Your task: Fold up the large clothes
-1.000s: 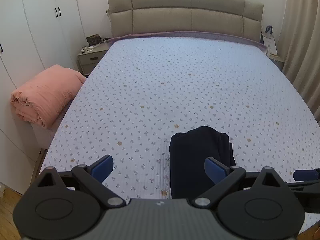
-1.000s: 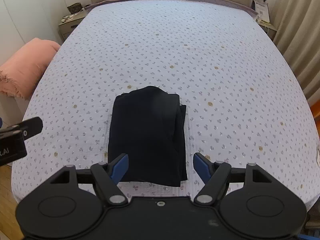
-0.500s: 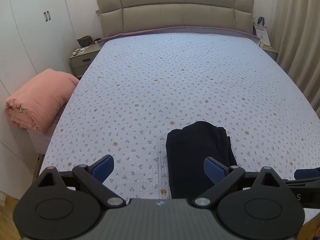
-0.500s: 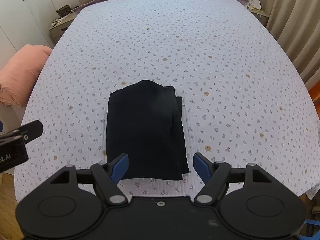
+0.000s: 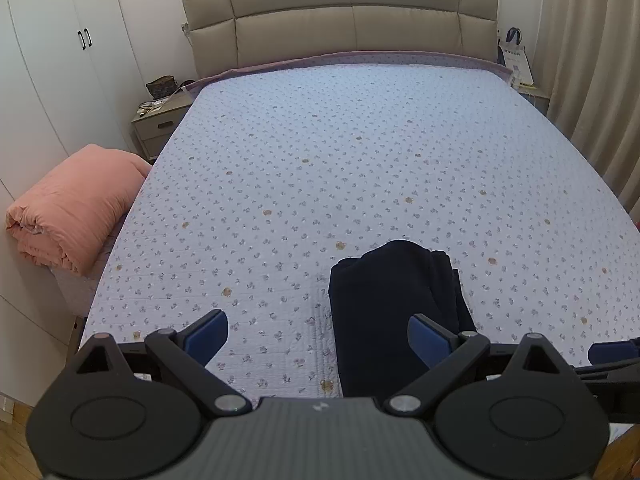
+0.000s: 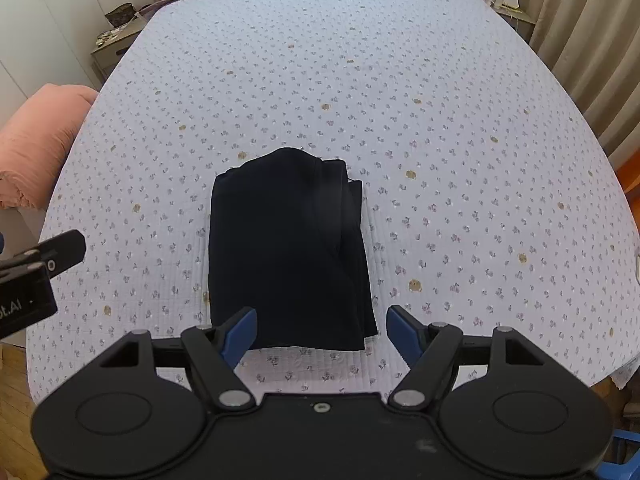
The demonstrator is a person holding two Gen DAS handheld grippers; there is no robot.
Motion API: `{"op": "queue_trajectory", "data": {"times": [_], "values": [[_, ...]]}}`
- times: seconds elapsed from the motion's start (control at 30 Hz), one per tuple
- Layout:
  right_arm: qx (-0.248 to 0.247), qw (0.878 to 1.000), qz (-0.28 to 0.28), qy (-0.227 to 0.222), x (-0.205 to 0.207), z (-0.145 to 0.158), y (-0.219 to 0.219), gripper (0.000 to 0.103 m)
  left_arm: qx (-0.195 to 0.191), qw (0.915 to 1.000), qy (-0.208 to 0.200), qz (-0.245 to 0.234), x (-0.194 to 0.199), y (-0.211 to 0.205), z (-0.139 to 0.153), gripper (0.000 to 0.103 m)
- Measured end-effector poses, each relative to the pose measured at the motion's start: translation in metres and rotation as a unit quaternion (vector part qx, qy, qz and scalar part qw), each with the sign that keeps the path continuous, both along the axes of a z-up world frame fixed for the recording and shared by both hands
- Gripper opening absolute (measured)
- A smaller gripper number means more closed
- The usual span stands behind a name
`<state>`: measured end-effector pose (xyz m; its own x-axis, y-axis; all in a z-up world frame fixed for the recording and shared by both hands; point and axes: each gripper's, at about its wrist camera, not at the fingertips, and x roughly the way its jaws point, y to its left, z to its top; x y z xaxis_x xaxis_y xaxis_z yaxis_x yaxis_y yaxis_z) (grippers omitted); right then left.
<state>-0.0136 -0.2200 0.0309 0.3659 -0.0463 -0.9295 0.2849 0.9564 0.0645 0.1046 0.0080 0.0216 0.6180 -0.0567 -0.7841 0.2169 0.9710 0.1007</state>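
A dark navy garment lies folded into a compact rectangle near the foot of the bed; it also shows in the left wrist view. My right gripper is open and empty, held above the bed's near edge just short of the garment. My left gripper is open and empty, to the left of the garment, its right finger in front of the cloth. The left gripper's body shows at the left edge of the right wrist view.
The bed has a floral quilted cover and a beige headboard. A rolled pink blanket lies left of the bed. A nightstand and white wardrobes stand on the left, curtains on the right.
Both grippers have drawn back and risen from the bed, so the folded garment appears farther away. The garment has not moved. Both grippers stay open.
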Motion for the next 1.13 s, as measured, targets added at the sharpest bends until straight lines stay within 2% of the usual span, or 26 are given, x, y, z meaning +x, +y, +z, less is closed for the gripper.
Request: {"op": "queue_trajectory", "data": {"times": [0.9, 1.13], "values": [[0.007, 1.0, -0.001, 0.014, 0.017, -0.009, 0.004, 0.085, 0.008, 0.9999, 0.005, -0.008, 0.019, -0.001, -0.008, 0.098], [0.004, 1.0, 0.0, 0.016, 0.021, -0.01, 0.001, 0.085, 0.019, 0.9993, -0.028, -0.016, 0.021, -0.002, -0.007, 0.096]]}}
